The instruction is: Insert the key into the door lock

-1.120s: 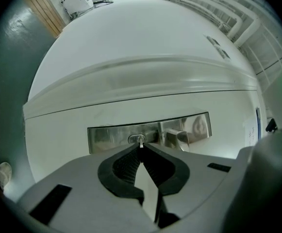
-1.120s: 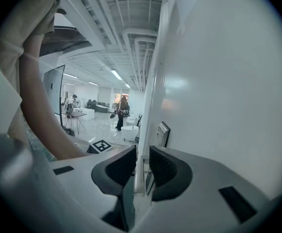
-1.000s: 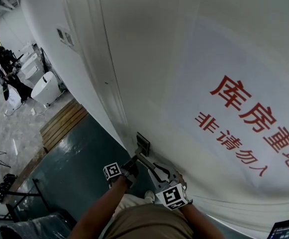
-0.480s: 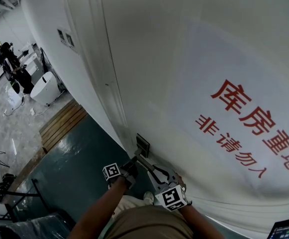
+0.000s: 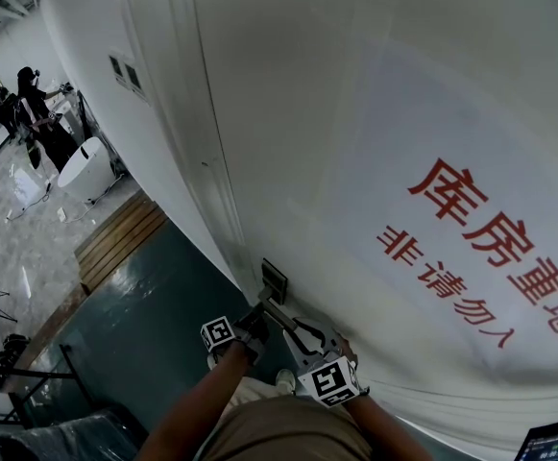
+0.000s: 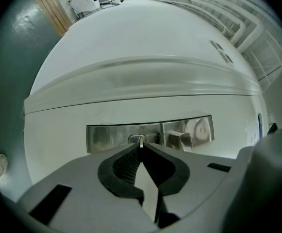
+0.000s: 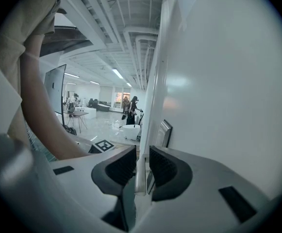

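The white door point(image 5: 355, 113) carries a metal lock plate point(image 5: 275, 279) point(image 6: 107, 136) with a lever handle point(image 5: 280, 311). My left gripper point(image 5: 255, 321) point(image 6: 141, 147) is shut on a small silver key point(image 6: 140, 141). The key's tip sits in the keyhole at the middle of the plate. The handle's base point(image 6: 179, 139) is just right of the keyhole. My right gripper point(image 5: 303, 332) point(image 7: 140, 166) is closed round the pale handle lever point(image 7: 140, 174), which runs upright between its pads. The lock plate point(image 7: 163, 132) shows beyond it on the door.
Red characters point(image 5: 490, 248) are printed on the door. A dark green floor point(image 5: 144, 325) and a wooden step point(image 5: 120, 238) lie to the left. People stand by white toilets point(image 5: 88, 169) far off. The person's arm point(image 7: 43, 120) fills the right gripper view's left.
Both grippers have stayed where they were at the lock. Only the people in the far background have shifted.
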A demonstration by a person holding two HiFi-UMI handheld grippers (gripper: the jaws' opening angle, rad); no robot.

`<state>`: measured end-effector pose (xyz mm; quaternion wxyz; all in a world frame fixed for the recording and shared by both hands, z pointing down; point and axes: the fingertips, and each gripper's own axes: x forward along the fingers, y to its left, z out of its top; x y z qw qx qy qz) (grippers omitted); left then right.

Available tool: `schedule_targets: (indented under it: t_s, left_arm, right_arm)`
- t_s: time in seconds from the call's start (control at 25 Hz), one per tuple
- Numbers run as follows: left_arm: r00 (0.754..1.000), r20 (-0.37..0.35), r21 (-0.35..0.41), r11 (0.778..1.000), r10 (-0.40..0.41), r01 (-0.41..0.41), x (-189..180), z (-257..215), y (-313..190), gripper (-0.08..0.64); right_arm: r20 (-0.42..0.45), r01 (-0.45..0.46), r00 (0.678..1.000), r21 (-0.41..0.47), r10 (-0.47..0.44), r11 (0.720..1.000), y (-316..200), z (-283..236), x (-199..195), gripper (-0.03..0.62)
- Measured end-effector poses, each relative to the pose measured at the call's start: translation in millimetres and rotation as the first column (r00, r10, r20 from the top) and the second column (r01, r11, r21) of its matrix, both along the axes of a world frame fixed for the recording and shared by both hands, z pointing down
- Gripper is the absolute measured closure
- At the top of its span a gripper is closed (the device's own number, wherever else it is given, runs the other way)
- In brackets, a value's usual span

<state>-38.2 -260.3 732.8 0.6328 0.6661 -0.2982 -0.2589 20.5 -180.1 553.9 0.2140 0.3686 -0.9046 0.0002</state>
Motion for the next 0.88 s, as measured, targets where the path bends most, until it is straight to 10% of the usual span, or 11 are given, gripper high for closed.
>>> schedule_targets:
  t_s: [0.88]
  left_arm:
    - [1.000, -0.006, -0.003, 1.000, 0.021, -0.021, 4.8, 1.6, -7.2, 0.528]
  right_arm:
    - [0.003, 0.000, 1.000, 0.000, 0.000, 1.000, -5.0, 0.4, 0.7, 0.503]
